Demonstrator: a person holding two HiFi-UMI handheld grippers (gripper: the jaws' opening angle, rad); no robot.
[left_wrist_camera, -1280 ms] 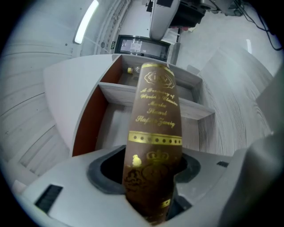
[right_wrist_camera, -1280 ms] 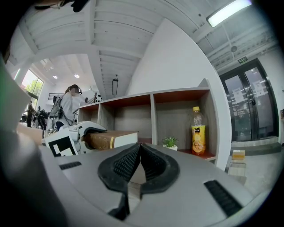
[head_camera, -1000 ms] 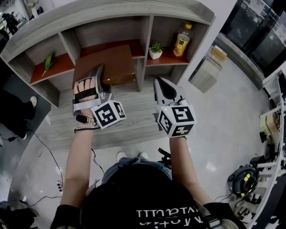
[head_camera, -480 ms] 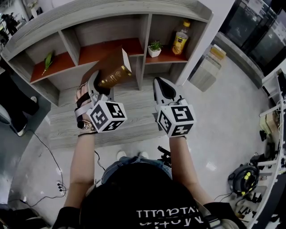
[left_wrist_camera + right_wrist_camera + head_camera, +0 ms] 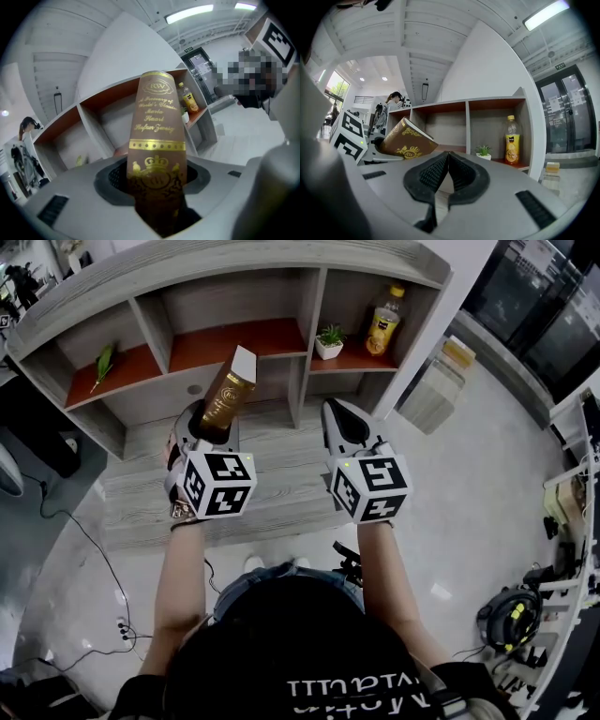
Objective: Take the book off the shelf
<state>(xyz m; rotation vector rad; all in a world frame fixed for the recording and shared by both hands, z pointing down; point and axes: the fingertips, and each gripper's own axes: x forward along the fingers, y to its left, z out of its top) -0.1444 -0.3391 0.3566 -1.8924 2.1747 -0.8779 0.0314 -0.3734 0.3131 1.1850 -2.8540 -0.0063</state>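
A brown book (image 5: 226,395) with gold print stands on end in my left gripper (image 5: 208,424), clear of the grey shelf unit (image 5: 309,307) and in front of its middle compartment. In the left gripper view the book's spine (image 5: 156,154) fills the middle, clamped between the two jaws. From the right gripper view the book (image 5: 407,139) shows tilted at the left. My right gripper (image 5: 344,427) hovers to the right at about the same height, its pads (image 5: 459,171) pressed together on nothing.
The shelf holds a small potted plant (image 5: 328,342) and an orange drink bottle (image 5: 383,322) in the right compartment, and a green leaf (image 5: 103,365) in the left one. A lower grey step (image 5: 272,486) lies under both grippers. A box (image 5: 441,381) stands on the floor at right.
The left gripper has drawn the book out of the middle compartment and turned it from lying flat to standing on end. The right gripper has stayed put.
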